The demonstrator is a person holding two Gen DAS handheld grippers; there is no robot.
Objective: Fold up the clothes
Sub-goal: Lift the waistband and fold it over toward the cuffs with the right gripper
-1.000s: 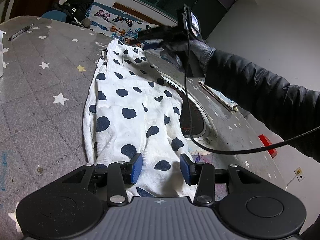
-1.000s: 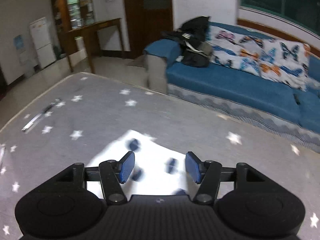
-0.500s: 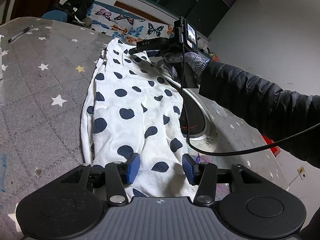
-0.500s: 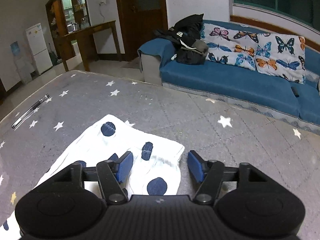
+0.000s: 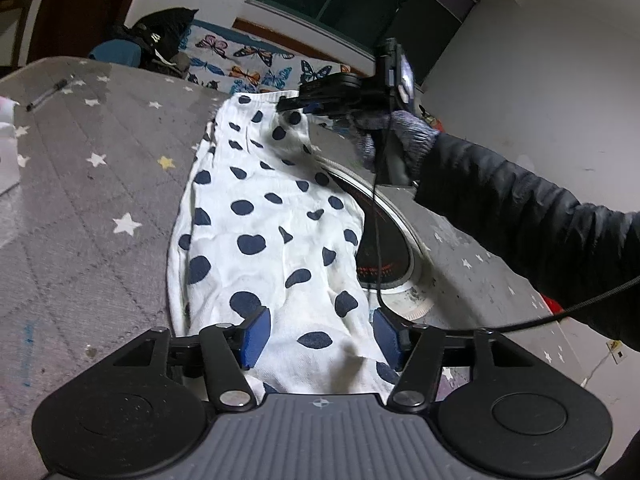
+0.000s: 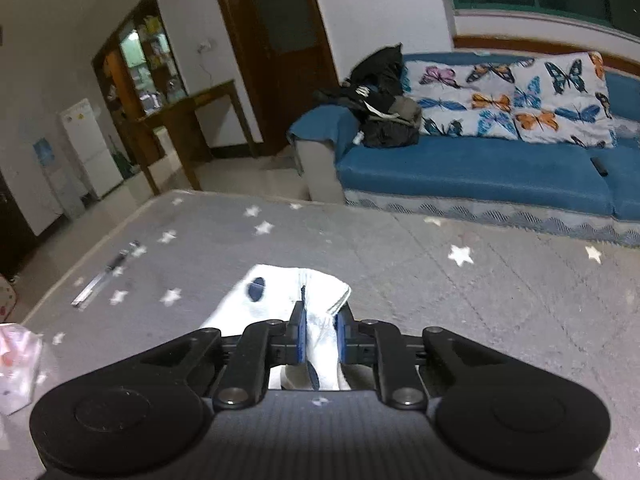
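On the grey starred tabletop [image 5: 88,208] our spotted garment [image 5: 264,240] lies lengthwise, its near end between our opening left gripper [image 5: 320,338], its far end pinched in our closing right gripper [image 6: 319,334].

1. You face a blue sofa [image 6: 472,168] with butterfly-print cushions [image 6: 516,100] and dark clothing [image 6: 380,104] heaped at its arm.
2. Left of it you see a dark wooden door [image 6: 280,52], a wooden side table [image 6: 196,120] and a white fridge [image 6: 90,148].
3. A dark window [image 5: 352,0] sits high in the white wall.
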